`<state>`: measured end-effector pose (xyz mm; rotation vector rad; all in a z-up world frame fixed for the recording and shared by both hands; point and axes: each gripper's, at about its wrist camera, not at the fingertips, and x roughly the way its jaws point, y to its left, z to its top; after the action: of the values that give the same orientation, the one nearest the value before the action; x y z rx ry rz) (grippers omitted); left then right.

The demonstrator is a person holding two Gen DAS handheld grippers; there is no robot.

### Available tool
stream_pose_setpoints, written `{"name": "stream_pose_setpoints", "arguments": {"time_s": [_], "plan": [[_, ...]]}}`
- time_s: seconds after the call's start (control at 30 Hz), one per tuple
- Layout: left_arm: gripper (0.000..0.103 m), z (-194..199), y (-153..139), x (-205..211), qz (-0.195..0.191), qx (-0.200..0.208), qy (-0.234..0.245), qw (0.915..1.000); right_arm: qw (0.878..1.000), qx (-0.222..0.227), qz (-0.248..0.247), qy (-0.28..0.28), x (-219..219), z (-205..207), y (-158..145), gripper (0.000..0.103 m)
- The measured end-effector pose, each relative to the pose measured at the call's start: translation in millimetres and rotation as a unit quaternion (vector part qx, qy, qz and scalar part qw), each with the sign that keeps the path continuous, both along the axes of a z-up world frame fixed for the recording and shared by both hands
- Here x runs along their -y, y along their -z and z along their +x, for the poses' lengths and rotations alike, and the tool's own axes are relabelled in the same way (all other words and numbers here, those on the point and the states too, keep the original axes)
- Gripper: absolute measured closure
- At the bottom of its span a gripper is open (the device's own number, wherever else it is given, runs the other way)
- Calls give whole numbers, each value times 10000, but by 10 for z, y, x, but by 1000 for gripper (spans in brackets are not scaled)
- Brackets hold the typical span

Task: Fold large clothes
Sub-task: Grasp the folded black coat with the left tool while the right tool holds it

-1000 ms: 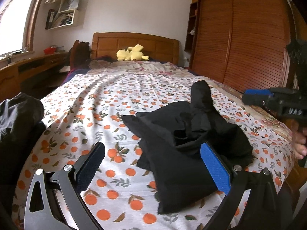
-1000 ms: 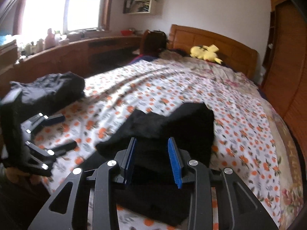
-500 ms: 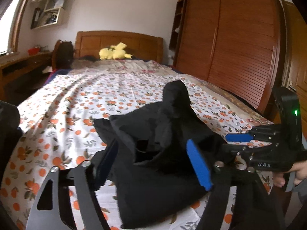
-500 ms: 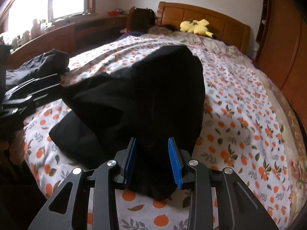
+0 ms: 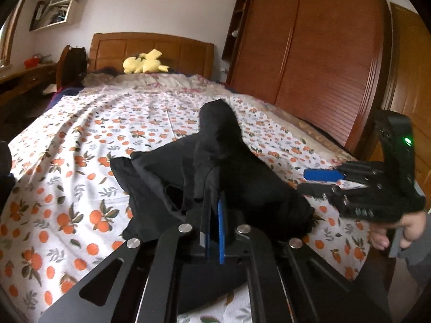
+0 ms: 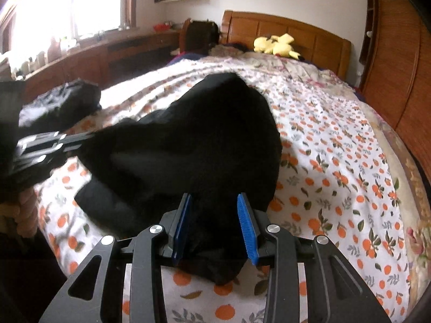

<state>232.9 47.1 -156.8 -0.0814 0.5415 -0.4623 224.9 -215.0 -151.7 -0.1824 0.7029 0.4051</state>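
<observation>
The black garment (image 5: 215, 177) lies bunched on the orange-print bedsheet (image 5: 80, 145) near the foot of the bed. The left gripper (image 5: 214, 215) has just closed and now pinches a fold of it (pads nearly together). The right gripper (image 6: 215, 223) stands partly apart with cloth between its pads; whether they press on it I cannot tell

Black linkage left gripper (image 5: 212, 231) and right gripper (image 6: 215, 226) showing blue ribbed pads (image 6: 247, 230), silver pivot screws (image 6: 155, 229), a glowing green light (image 5: 407, 141).
</observation>
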Motion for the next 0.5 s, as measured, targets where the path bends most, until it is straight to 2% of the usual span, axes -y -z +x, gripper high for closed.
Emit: {"name": "stream_pose_setpoints", "arguments": {"time_s": [0.13, 0.27, 0.4, 0.5], "plan": [[99, -161, -19, -190, 126, 44, -174, 9998, 9998, 122, 87, -120, -110, 82, -88, 70], [99, -205, 137, -346, 353, -190, -337, 9986, 9994, 115, 147, -299, -278, 148, -66, 70], [99, -244, 349, -398, 612, -431, -410, 9964, 9988, -19, 92, -471, -417, 215, 76, 70], [99, -247, 487, -418, 725, -584, -427, 9947, 9983, -320, -73, -483, -475, 337, 316, 70]]}}
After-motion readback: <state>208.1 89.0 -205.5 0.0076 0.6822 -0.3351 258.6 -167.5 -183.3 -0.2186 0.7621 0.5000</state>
